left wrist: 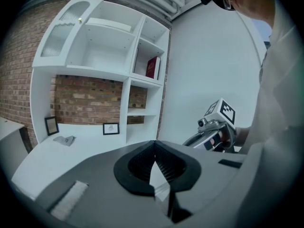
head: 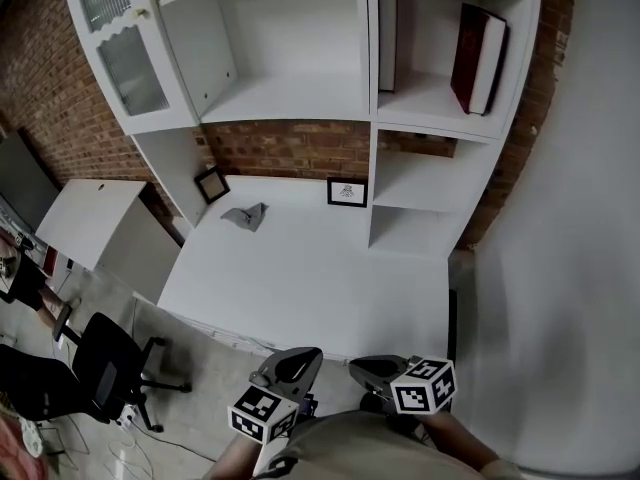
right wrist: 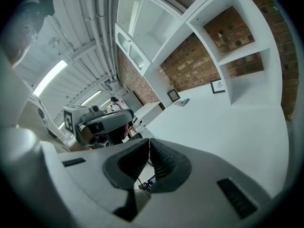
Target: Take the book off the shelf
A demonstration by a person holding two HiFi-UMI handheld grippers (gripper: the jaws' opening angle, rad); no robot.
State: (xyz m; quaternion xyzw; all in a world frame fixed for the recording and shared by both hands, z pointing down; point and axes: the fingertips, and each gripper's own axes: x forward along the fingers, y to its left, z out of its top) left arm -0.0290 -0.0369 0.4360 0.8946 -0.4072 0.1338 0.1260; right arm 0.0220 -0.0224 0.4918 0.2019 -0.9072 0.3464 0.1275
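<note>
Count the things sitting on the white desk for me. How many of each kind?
Picture frames: 2
Grey crumpled cloth: 1
Total: 3

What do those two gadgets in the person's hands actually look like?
Both the left gripper and the right gripper are grey plastic shells with black ribbed fingers. Each carries a white cube printed with black square markers. The person wears a light-coloured top.
</note>
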